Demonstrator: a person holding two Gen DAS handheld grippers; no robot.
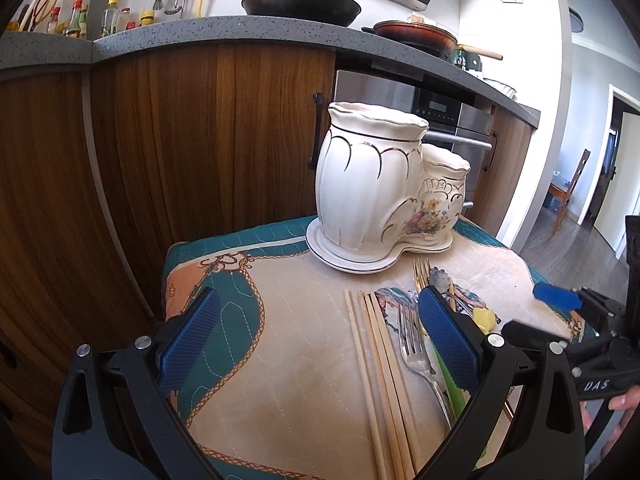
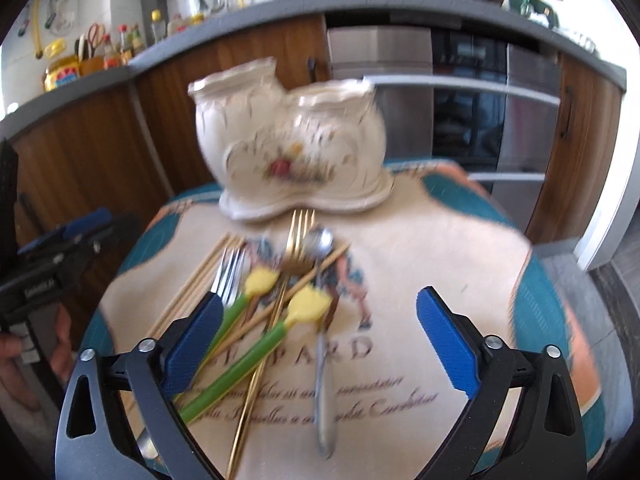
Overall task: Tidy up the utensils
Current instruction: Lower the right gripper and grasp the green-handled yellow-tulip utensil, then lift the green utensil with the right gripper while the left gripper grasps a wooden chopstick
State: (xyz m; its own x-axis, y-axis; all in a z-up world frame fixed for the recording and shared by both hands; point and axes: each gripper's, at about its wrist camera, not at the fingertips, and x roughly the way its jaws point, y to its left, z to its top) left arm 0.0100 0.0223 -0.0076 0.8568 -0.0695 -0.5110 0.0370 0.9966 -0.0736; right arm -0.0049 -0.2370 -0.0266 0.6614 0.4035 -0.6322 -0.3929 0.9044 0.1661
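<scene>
utensils: 2 forks [image 2: 298, 236], 1 spoon [image 2: 320, 240], 2 yellow-tipped green sticks [image 2: 256, 344], chopsticks uncounted

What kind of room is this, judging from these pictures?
Most likely a home kitchen: a black wok sits on the grey countertop, sauce bottles line the wall, and a built-in oven is below.

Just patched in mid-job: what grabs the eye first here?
The white ceramic holder with gold trim and flowers, standing at the far end of the printed cloth. In front of it lies a loose pile: wooden chopsticks, a silver fork, a gold fork, and a spoon.
</scene>
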